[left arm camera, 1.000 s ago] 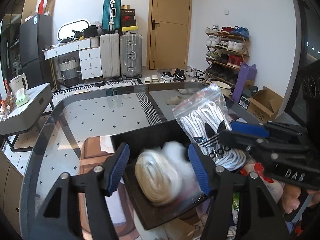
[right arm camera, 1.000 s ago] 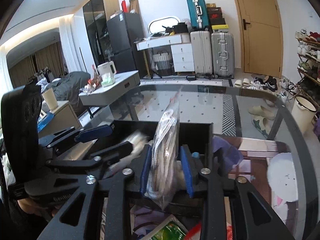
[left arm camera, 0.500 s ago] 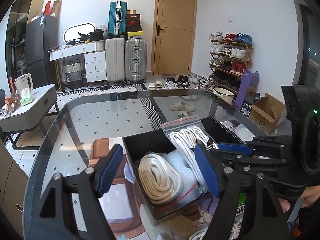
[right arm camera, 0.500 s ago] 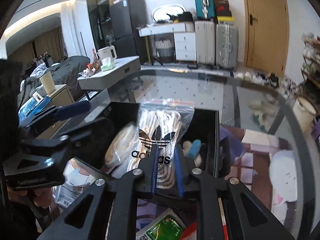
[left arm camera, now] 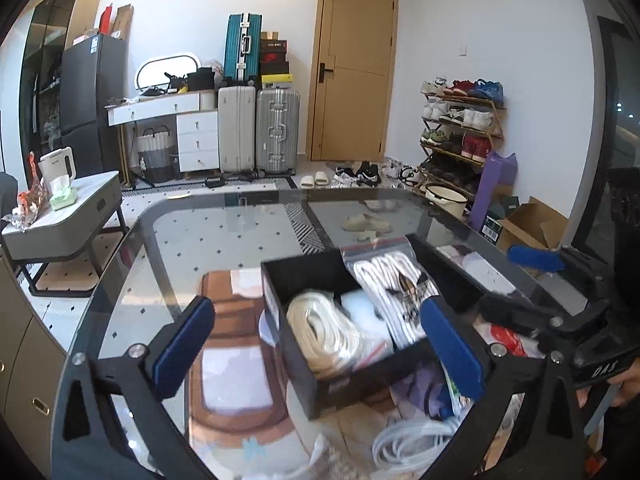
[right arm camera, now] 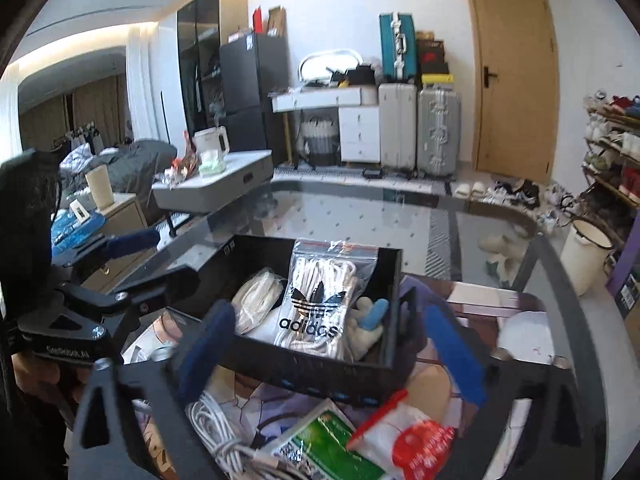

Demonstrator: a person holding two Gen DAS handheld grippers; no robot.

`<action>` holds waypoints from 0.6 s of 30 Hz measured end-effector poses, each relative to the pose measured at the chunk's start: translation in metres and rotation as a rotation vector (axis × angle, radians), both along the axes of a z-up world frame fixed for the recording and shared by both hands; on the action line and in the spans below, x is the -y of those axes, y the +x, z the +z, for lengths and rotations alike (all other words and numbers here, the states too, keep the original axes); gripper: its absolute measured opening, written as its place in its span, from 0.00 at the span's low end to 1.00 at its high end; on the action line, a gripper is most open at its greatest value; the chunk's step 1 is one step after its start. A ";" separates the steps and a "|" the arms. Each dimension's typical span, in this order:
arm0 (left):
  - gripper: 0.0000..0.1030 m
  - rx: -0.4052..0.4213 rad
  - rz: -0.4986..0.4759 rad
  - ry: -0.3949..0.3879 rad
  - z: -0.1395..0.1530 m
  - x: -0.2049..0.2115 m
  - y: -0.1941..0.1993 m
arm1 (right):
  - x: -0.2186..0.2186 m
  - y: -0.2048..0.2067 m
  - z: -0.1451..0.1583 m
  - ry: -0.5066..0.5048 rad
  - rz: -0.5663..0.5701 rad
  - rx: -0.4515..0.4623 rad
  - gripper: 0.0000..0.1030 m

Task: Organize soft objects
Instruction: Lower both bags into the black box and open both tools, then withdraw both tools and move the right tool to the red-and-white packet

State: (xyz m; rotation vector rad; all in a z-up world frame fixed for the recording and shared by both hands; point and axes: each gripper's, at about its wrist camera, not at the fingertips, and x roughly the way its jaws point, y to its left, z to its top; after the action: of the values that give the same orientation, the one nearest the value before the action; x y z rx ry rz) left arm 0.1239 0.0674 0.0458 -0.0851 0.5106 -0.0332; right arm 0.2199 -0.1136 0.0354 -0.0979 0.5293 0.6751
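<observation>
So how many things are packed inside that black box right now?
3 seen in the black box: cream strap roll left, adidas bag centre, blue-and-white soft piece right. More may be hidden underneath.

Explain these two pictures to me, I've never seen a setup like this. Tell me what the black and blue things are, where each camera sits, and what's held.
No robot here: a person holds a two-finger claw in each hand, each carrying a camera looking along its fingers. One picture is from the left claw, the other from the right claw. Both are open and hold nothing. On the glass table stands a black box containing a bag of white Adidas laces and a cream rolled strap. In front lie a white cable, a green packet and a red-and-white pouch.
</observation>
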 end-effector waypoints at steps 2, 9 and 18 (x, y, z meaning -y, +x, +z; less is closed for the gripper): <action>1.00 0.004 0.012 0.004 -0.002 -0.001 -0.010 | 0.007 -0.009 0.000 -0.008 -0.013 0.003 0.99; 1.00 0.001 0.038 -0.002 -0.009 -0.006 -0.039 | 0.034 -0.025 -0.006 0.021 -0.036 -0.049 1.00; 1.00 -0.016 0.049 -0.009 -0.025 -0.007 -0.063 | 0.059 -0.042 -0.022 0.010 -0.082 -0.071 1.00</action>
State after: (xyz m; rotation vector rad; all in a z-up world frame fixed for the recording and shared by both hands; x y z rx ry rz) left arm 0.0608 0.0746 0.0210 -0.1067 0.5237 0.0131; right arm 0.1782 -0.1724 0.0138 -0.0425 0.5946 0.6028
